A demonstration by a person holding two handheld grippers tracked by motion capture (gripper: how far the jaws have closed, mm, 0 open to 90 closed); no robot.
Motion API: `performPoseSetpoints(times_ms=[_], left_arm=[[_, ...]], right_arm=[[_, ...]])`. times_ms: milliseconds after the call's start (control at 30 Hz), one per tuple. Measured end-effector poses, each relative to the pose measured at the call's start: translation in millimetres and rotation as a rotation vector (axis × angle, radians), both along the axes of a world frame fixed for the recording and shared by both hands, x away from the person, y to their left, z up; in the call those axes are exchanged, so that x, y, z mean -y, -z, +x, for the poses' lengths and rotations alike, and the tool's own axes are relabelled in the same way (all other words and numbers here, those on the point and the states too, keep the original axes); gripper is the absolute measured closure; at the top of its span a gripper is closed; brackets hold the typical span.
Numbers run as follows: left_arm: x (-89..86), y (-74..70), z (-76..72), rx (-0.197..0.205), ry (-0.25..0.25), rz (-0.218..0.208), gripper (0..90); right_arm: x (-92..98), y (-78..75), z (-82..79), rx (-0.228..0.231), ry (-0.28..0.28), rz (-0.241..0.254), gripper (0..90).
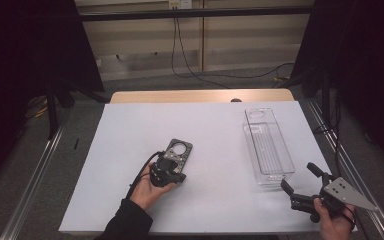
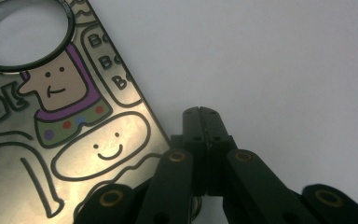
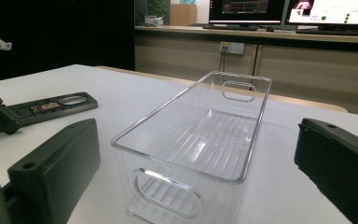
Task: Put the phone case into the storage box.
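High view: left gripper (image 1: 176,176) beside phone case (image 1: 178,152), clear bin (image 1: 268,148) right of it, right gripper (image 1: 298,178) at the bin's near end
Left jaws together on nothing, right jaws wide apart; I'd open left, straddle the case's edge, clamp squarely before lifting toward the bin

Left gripper (image 1: 172,172) over the phone case (image 1: 179,151), clear bin (image 1: 268,147) beside right gripper (image 1: 300,184)
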State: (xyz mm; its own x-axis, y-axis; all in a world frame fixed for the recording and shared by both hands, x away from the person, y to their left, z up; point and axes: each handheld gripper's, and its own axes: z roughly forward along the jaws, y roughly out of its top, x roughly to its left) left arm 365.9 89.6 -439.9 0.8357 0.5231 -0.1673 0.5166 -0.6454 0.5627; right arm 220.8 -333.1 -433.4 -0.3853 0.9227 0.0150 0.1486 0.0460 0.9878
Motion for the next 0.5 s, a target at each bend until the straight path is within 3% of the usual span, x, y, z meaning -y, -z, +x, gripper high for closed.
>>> performPoseSetpoints(times_ms=[500], left_arm=[[-10.7, 0.2, -2.2, 0.006, -0.005, -0.002, 90.0]], right_arm=[[-0.7, 0.4, 0.8, 0.007, 0.018, -0.012, 0.0]])
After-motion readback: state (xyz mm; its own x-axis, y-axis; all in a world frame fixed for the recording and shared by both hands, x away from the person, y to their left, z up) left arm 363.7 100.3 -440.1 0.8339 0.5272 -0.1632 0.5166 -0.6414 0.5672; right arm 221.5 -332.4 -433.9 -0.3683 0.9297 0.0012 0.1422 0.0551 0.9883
